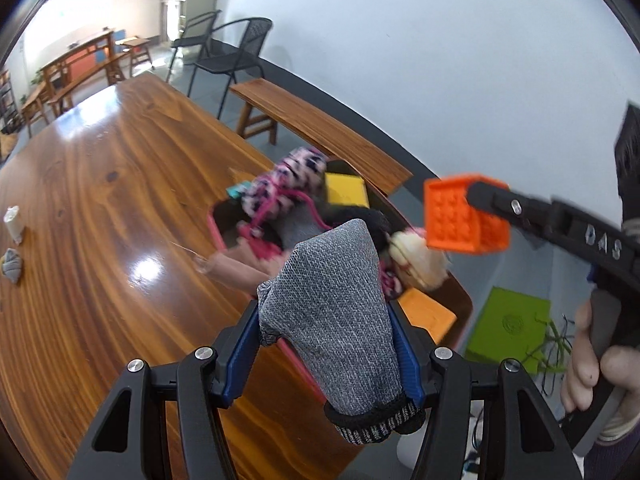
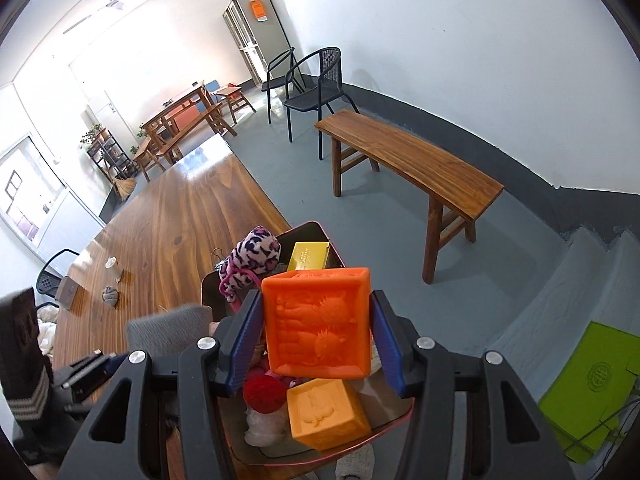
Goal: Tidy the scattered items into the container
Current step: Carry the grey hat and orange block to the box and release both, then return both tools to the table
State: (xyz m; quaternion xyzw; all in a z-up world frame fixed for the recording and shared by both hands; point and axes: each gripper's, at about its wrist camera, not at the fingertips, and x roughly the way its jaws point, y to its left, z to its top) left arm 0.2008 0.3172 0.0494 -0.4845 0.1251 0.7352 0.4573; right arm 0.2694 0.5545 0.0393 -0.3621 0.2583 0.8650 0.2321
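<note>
Your left tongs (image 1: 332, 344) grip a grey sock (image 1: 332, 320); your right tongs (image 2: 316, 344) clamp an orange block (image 2: 318, 324) above the container (image 2: 316, 232)

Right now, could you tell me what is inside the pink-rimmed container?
The container holds a yellow box, spotted plush, lighter orange cube and red ball. The right claw and its orange block hide the middle.

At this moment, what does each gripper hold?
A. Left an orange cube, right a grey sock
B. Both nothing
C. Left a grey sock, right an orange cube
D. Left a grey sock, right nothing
C: the left gripper pinches the grey sock, and the right gripper clamps the orange cube above the container.
</note>
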